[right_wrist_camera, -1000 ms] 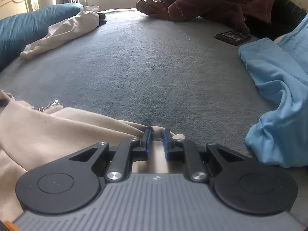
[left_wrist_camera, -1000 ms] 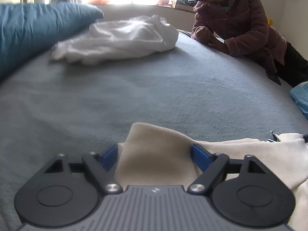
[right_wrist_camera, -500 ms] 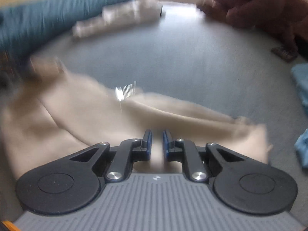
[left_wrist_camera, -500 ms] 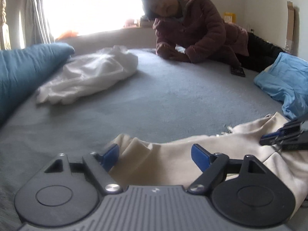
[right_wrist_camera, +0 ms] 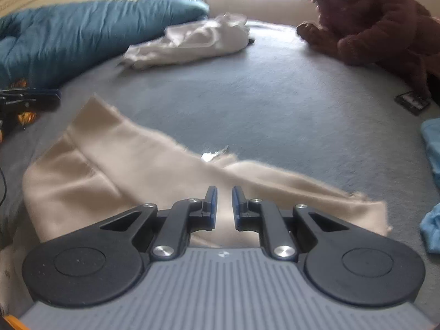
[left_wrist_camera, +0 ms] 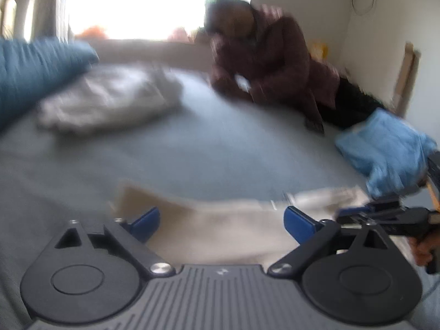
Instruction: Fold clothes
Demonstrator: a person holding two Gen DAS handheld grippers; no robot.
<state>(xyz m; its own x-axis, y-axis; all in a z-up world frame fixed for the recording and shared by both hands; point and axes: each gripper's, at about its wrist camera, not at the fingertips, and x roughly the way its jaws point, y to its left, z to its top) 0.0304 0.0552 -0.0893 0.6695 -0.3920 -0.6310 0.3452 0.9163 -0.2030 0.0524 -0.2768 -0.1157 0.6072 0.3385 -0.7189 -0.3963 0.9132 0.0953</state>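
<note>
Left tool (left_wrist_camera: pixel 222 221) newly wide apart over beige garment (right_wrist_camera: pixel 132 176), right tool (right_wrist_camera: pixel 222 202) clamped on it, grey bed (right_wrist_camera: pixel 275 104).

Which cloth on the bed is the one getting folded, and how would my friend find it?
Start at the big grey-blue bed. The nearest cloth, right under the right tool, is the beige garment. It is sandy-coloured with a small metal zipper bit; the white pile and light blue cloth lie farther off.
</note>
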